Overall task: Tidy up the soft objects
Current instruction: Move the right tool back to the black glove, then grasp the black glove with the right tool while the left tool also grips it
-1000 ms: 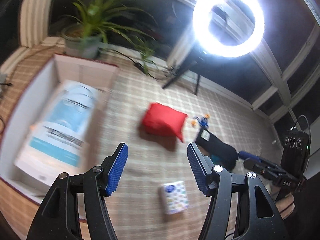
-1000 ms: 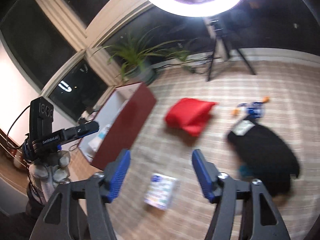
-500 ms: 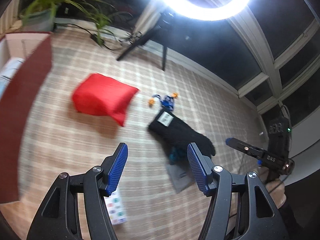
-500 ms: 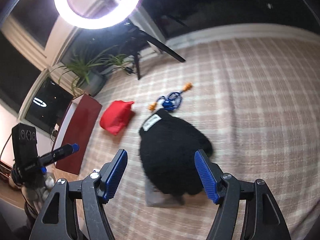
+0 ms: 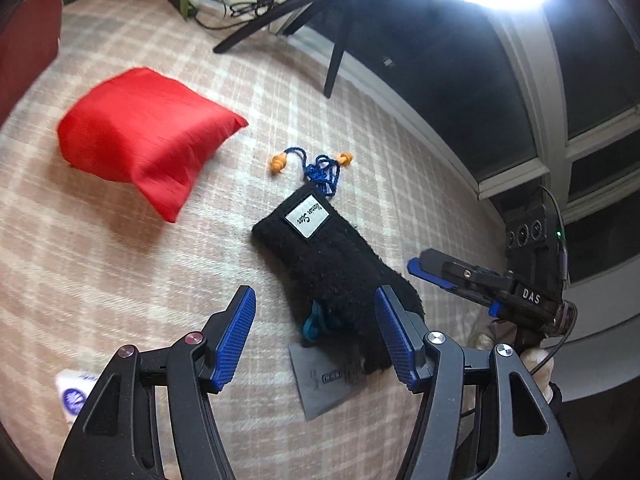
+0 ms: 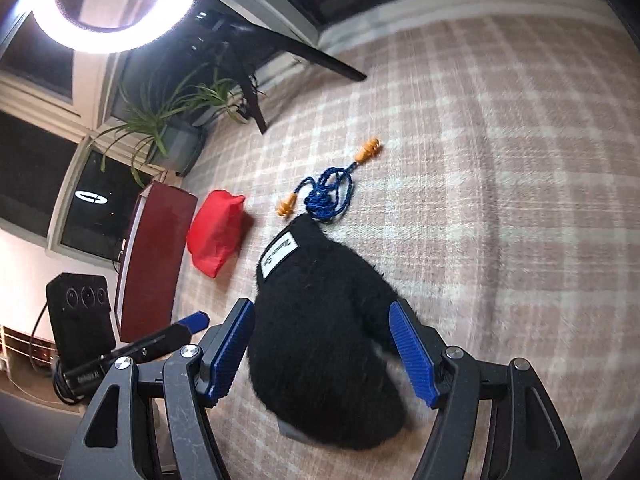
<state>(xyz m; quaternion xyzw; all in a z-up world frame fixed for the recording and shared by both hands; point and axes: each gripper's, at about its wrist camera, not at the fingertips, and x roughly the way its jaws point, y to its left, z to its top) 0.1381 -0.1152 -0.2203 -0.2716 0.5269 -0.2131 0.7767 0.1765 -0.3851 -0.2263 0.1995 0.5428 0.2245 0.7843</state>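
While the left gripper point(image 5: 316, 336) hovers above the plaid rug point(image 5: 120, 264), tilted down toward it, its blue-padded jaws stand wide apart and hold nothing. Between them, lower down, lies the fuzzy black glove point(image 5: 332, 268), its white label turned up; the glove is not touched by either pad in this view. At the far left of the left wrist view, a dark red box point(image 5: 28, 40) stands at the rug's edge, and a printed tissue pack point(image 5: 74, 394) shows near the bottom corner. Next comes the red pillow point(image 5: 140, 140), lying well apart from the glove. Just past the glove's cuff rest orange earplugs on a tangled blue cord point(image 5: 320, 168), the cord touching the cuff. A grey flat piece point(image 5: 320, 388) sticks out from under the glove's finger end. Further right, the right gripper point(image 5: 472, 280) reaches in from the side, level with the glove. From its own camera, the right gripper point(image 6: 324, 356) is low over the glove point(image 6: 320, 320), jaws spread to either side of the black fleece; whether the pads touch it cannot be told. They are not closed on it. A ring light point(image 6: 116, 8) glares above.
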